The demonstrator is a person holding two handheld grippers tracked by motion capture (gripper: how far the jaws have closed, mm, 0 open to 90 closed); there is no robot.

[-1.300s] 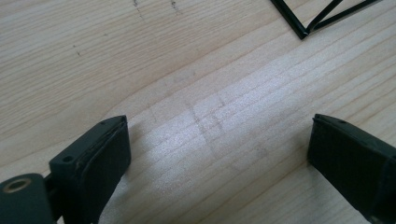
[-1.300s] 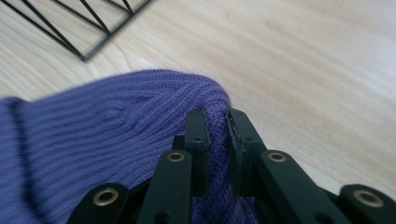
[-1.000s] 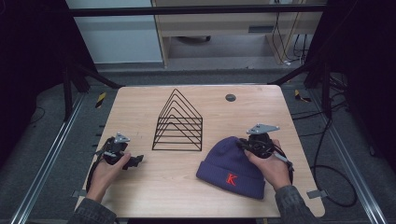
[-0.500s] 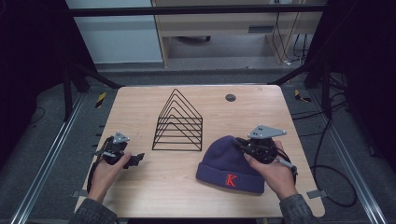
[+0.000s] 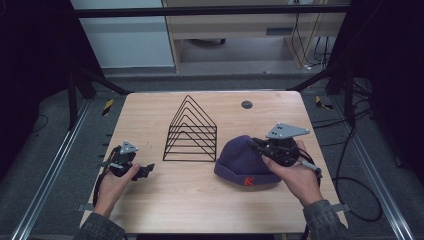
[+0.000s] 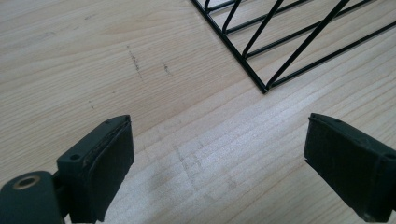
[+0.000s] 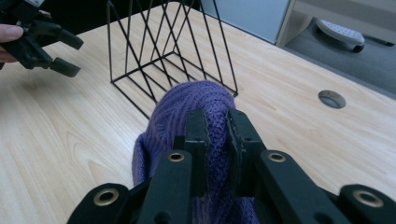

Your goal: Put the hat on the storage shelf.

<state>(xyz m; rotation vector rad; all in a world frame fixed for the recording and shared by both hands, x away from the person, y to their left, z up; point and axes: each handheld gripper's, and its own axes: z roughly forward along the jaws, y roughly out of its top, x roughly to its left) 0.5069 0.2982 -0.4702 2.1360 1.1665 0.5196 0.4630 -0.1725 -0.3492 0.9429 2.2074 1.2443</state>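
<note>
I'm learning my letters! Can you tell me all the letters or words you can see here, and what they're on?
"K": one red letter on the folded brim of the purple knit hat, seen in the high view.
No other words, labels or numbers can be read anywhere, including on the wire rack and the table.

Looks like a lab or test rig, not anybody's home. The wooden table (image 5: pixel 190 200) sits inside a black metal frame (image 5: pixel 210 10), with aluminium rails (image 5: pixel 55 165) running down both sides on grey carpet (image 5: pixel 375 165). Cables (image 5: pixel 350 165) trail over the floor at 3 o'clock, more hang at 1 o'clock, and there's yellow-black hazard tape (image 5: pixel 108 106) at 10 o'clock. The tabletop has an office-style cable grommet (image 5: pixel 246 104) toward 12 o'clock. Behind it at 12 is a pale desk (image 5: pixel 235 27) and a light panel (image 5: pixel 120 35), with dark curtains (image 5: pixel 30 60) closing in both sides.
</note>
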